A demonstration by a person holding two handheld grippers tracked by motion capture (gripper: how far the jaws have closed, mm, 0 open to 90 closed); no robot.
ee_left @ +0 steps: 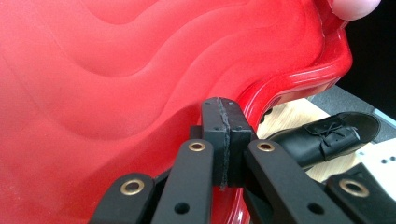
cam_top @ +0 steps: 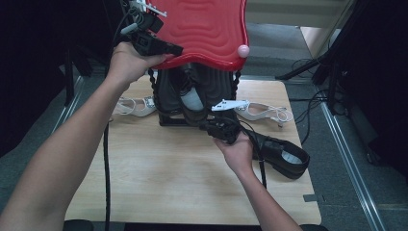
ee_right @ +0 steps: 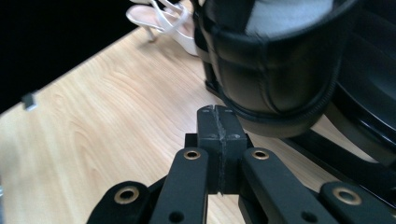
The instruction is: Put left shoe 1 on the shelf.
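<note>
With its jaws pressed together and empty, the right gripper (ee_right: 218,122) sits just before one black shoe (ee_right: 275,60) standing upright in a black rack (cam_top: 169,119), while the left gripper (ee_left: 226,122), jaws likewise together, lies against one red wavy lid (ee_left: 140,70), with one black lace-up shoe (ee_left: 327,136) beyond and two white sandals (cam_top: 263,112) flanking the rack.

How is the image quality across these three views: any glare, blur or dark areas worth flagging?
High view: the room around the table is nearly black, and the red tray shows soft sheen. Left gripper view: the tray is close and softly blurred, with a highlight along its rim; the black shoe is sharper. Right gripper view: the shoe right ahead is blurred, and the upper left is black.
</note>
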